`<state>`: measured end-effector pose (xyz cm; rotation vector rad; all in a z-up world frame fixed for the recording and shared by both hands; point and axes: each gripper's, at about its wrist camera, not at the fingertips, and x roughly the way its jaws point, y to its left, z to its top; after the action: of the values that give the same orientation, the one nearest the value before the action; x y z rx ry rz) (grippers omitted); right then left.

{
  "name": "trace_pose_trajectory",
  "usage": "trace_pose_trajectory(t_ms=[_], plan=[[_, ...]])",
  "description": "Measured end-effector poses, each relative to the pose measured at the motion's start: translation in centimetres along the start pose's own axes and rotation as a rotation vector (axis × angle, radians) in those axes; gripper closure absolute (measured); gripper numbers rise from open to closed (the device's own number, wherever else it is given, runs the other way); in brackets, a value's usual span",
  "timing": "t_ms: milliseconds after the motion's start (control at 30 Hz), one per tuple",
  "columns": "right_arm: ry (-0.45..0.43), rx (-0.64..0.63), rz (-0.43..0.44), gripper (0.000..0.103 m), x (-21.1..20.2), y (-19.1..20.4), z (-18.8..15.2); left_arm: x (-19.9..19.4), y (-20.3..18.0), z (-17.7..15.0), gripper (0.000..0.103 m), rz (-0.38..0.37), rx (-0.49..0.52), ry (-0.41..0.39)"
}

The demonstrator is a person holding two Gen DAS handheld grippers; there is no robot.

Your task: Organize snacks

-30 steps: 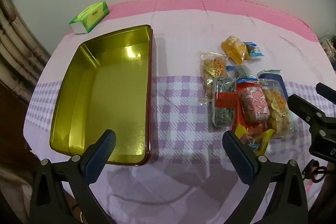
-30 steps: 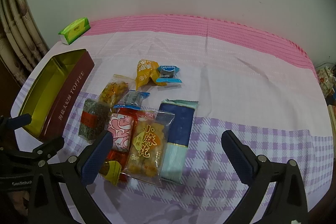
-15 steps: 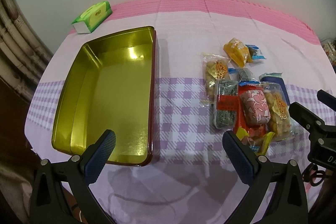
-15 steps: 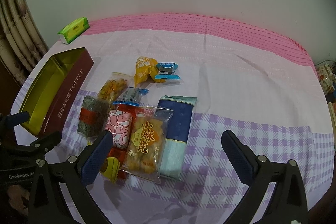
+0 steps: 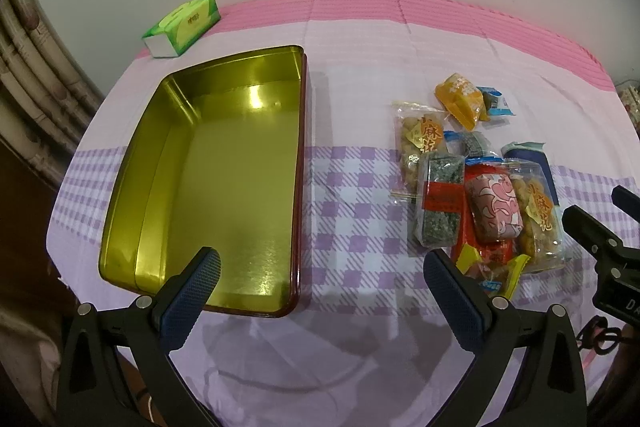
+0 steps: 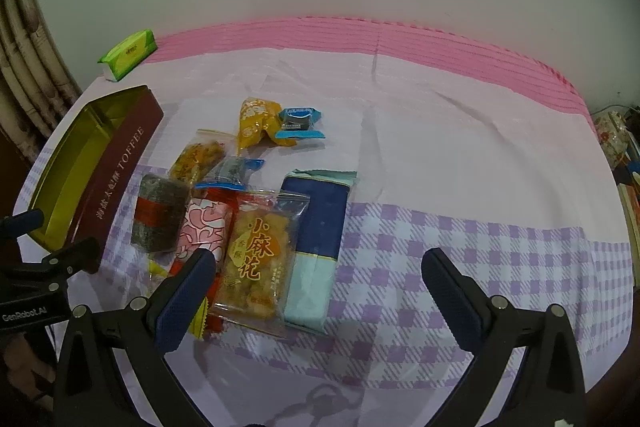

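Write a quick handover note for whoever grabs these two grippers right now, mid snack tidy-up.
Left gripper: jaws open, empty, hovering over the near edge of the toffee tin.
Right gripper: jaws open, empty, over the near end of the snack pile.
The tin sits left on the checked cloth, with nothing inside.
Done: nothing packed yet.
Left: move every packet into the tin, including the orange packet and blue candy farther back. The green tissue pack is at the far left corner.

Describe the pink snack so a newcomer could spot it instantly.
Start at the gold tin, then look across to the snack pile on the checked cloth. The pink snack lies on top of a red packet, the only wrapper with white swirls.
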<state>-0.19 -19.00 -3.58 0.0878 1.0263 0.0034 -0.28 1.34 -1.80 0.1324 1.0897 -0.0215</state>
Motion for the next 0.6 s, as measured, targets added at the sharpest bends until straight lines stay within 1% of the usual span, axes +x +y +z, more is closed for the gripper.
trace_pose_trajectory(t_ms=[333, 600], plan=[[0.001, -0.001, -0.002, 0.002, 0.14, -0.08, 0.03, 0.09, -0.11, 0.12, 0.002, 0.004, 0.006, 0.002], [0.01, 0.009, -0.001, 0.007, 0.54, -0.15, -0.01, 0.26, -0.58, 0.29, 0.002, 0.008, 0.014, 0.001]])
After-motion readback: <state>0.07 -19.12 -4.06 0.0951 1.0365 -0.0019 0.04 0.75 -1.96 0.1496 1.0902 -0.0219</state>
